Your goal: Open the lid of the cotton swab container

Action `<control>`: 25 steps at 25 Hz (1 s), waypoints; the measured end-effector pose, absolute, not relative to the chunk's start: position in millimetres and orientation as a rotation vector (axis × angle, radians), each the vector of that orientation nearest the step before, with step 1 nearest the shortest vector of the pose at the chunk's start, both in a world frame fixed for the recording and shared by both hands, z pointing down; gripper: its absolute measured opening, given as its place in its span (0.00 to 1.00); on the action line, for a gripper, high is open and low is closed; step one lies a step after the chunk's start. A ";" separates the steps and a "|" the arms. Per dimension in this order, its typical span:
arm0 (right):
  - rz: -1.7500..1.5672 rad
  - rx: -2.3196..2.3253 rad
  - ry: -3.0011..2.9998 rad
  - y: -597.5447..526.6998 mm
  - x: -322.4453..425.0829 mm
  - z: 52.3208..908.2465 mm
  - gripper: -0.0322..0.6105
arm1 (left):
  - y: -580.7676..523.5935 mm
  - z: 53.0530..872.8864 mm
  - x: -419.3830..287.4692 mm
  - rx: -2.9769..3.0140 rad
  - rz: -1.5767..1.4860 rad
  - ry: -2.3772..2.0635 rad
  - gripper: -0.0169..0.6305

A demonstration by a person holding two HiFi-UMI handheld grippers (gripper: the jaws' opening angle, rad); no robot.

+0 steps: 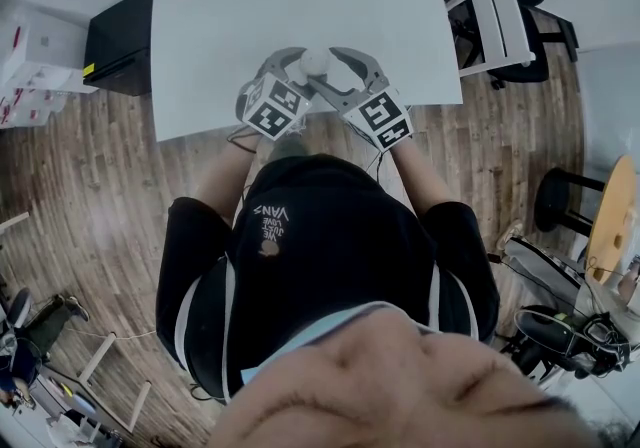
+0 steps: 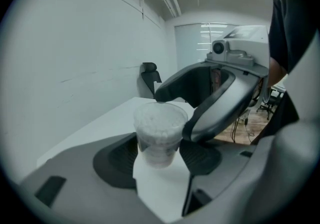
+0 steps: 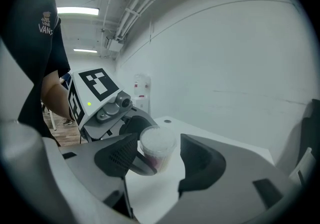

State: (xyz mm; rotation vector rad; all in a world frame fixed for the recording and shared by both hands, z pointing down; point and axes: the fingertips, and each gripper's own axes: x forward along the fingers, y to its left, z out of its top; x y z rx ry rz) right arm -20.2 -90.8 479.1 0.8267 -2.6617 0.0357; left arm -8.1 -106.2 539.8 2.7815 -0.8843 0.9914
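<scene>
The cotton swab container [image 1: 316,60], a small clear tub with white swab tips showing under its lid, stands near the front edge of the white table [image 1: 250,16]. My left gripper [image 1: 296,69] has its pads against the tub's lower body [image 2: 157,140], one on each side. My right gripper [image 1: 336,69] reaches in from the other side at lid height. In the right gripper view the container [image 3: 157,147] sits between the wide jaws of the right gripper [image 3: 159,157], with a gap to the right pad [image 3: 200,160]. The lid looks to be on the tub.
A white folding chair [image 1: 492,21] stands at the table's right end and a black cabinet [image 1: 118,41] at its left. White boxes [image 1: 30,61] lie on the floor at far left. A black stool [image 1: 560,198] and a round wooden table [image 1: 612,221] are at the right.
</scene>
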 end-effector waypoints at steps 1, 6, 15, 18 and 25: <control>0.026 0.824 -2.655 -90.5 -20.9 479.8 0.45 | -105.8 541.5 -9.0 2.777 1.000 -0.887 0.44; 0.030 0.802 -2.641 -89.9 -25.5 483.0 0.46 | -104.3 546.0 -13.1 2.761 1.012 -0.881 0.44; 0.072 0.761 -2.657 -88.1 -29.8 485.5 0.48 | -103.3 549.1 -17.0 2.748 1.004 -0.894 0.44; 0.078 0.754 -2.663 -89.2 -32.8 486.1 0.48 | -103.9 549.8 -19.1 2.746 1.013 -0.893 0.44; 0.109 0.704 -2.649 -89.9 -32.6 491.5 0.48 | -104.3 552.4 -17.9 2.807 1.156 -0.891 0.44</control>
